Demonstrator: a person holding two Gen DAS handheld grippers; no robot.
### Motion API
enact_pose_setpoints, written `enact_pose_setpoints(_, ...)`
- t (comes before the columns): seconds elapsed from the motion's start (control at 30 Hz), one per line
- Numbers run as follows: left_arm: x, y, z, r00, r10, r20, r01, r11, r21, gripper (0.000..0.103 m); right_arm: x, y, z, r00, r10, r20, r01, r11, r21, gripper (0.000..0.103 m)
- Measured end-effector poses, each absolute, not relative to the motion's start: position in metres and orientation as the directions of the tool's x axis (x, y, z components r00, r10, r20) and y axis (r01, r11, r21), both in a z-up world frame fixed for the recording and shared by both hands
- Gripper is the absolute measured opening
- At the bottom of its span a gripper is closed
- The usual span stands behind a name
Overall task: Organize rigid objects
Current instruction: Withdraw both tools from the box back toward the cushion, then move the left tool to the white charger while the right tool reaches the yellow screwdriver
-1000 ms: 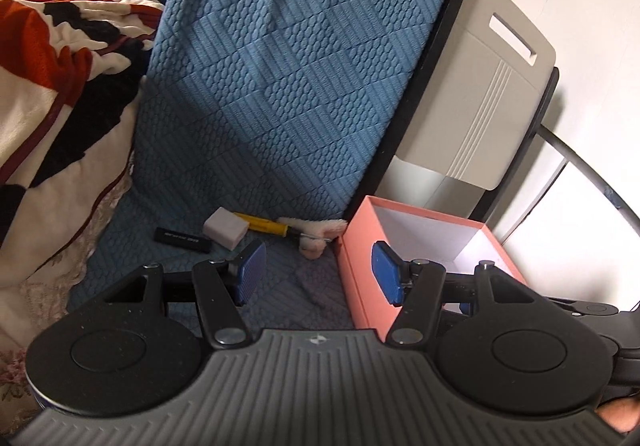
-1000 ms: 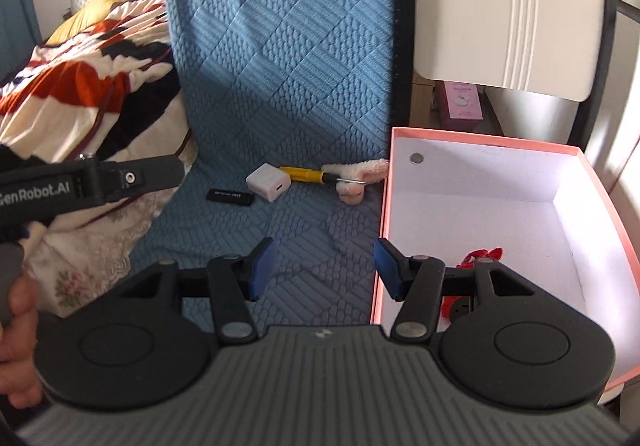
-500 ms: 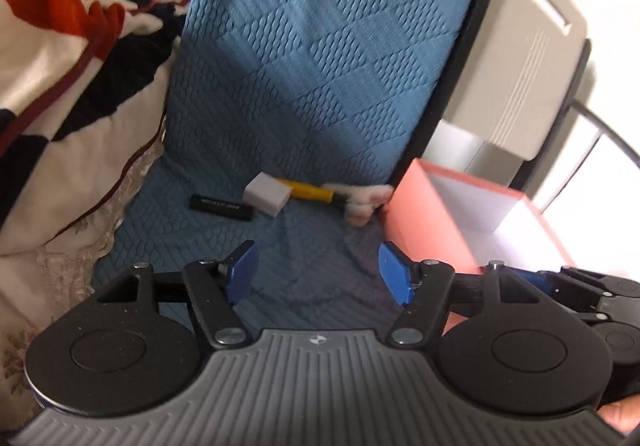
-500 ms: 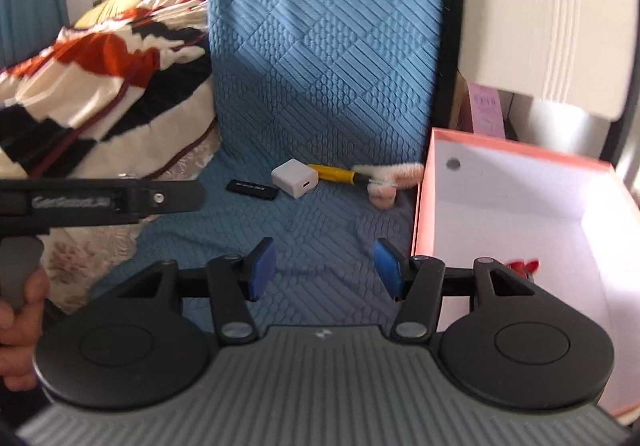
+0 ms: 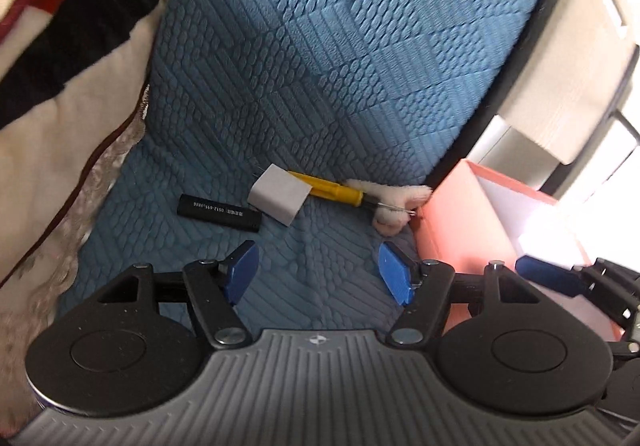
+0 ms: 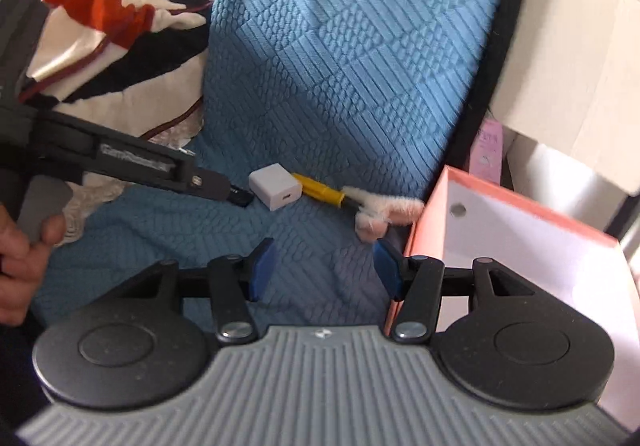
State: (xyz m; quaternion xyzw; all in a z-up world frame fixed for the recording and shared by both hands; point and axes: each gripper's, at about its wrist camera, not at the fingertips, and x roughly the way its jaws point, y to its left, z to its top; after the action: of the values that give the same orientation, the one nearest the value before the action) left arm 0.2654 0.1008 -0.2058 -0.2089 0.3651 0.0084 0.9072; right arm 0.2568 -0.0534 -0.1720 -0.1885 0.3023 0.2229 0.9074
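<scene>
Both cameras sit low and close, looking toward 12 o'clock across the blue cushion (image 5: 320,86); both see the white charger (image 5: 279,197).

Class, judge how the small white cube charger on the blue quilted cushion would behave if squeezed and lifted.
The small white cube charger looks like hard plastic, so probably stiff. Flat faces suggest it slides, not rolls. One edge rests on the yellow-handled screwdriver, so lifting may nudge that.

A small white charger block (image 5: 279,199) lies on the blue seat. A black stick (image 5: 219,213) with white numbers lies flat just to its left. A yellow screwdriver (image 5: 326,192) pokes out from behind the block, its tip under a fluffy pink and white toy (image 5: 394,207). The toy touches an open pink box (image 6: 528,246), white inside.
</scene>
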Motion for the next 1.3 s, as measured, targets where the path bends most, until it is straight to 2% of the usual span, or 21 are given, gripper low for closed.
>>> enact_pose_setpoints(0.17,0.299,0.113,-0.220,0.700,-0.195,-0.687,-0.151,0.900,-0.410,0.072,0.280,-0.019,-0.189,0.728,0.263,-0.633,-0.537,0.794,-0.287,0.053)
enact_pose_setpoints(0.47,0.355,0.136,-0.242,0.657,-0.163,-0.736,-0.157,0.925,-0.345,0.072,0.329,0.023,-0.234,0.712,0.218,-0.668,-0.586,0.708,-0.393,0.052)
enact_pose_setpoints(0.6,0.372,0.154,-0.251,0.657,-0.182,-0.731,-0.170,0.910,-0.379,0.072,0.346,0.028,-0.254,0.711,0.177,-0.681,-0.592,0.674,-0.442,0.051)
enact_pose_setpoints(0.93,0.394,0.156,-0.267,0.633,-0.218,-0.743,-0.149,0.907,-0.394,0.071,0.371,0.042,-0.290,0.758,0.127,-0.639,-0.602,0.513,-0.612,0.051)
enact_pose_setpoints(1.2,0.396,0.169,-0.271,0.635,-0.253,-0.730,-0.169,0.877,-0.450,0.071,0.387,0.052,-0.308,0.752,0.076,-0.654,-0.614,0.440,-0.655,0.051)
enact_pose_setpoints(1.3,0.396,0.168,-0.270,0.633,-0.239,-0.736,-0.167,0.886,-0.432,0.071,0.394,0.054,-0.315,0.762,0.059,-0.645,-0.602,0.433,-0.671,0.037)
